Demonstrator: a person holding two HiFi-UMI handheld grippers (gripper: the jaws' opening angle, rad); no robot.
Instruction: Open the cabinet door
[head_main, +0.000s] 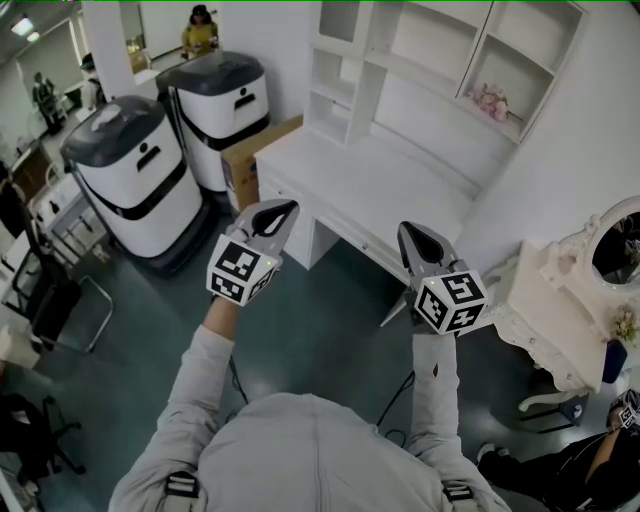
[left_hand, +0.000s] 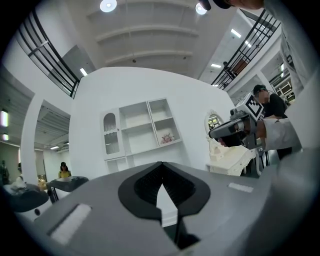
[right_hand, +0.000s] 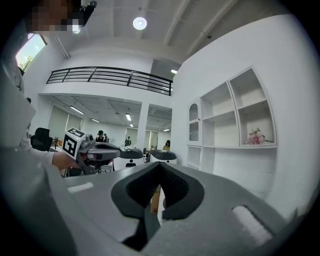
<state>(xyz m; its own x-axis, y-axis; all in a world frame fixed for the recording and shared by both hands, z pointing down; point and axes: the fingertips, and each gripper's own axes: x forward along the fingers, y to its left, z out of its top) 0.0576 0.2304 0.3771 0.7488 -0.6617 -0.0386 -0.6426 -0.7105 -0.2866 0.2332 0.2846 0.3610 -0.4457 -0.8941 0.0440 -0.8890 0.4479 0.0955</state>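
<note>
Two grippers are held level over a stretch of bare dark floor (head_main: 330, 310), with the front edge of a white desk (head_main: 370, 180) just ahead of their tips. The left gripper (head_main: 285, 207) and the right gripper (head_main: 408, 230) are well apart from each other, and each has its jaws pressed together with nothing between them. To the left, two white machines with dark lids (head_main: 130, 180) and a cardboard box (head_main: 250, 150) stand against the desk's end and close off that side. To the right, an ornate white vanity (head_main: 560, 300) with a round mirror narrows the room. The clear floor runs between them up to the desk. Above the desktop stands a white shelf unit (left_hand: 150, 130). The cabinet door (left_hand: 111, 134) is at its left end: tall, narrow and white-framed, with an arched pane. It looks shut, and neither gripper is near it. Pink flowers (left_hand: 167, 137) sit in an open compartment further right.
</note>
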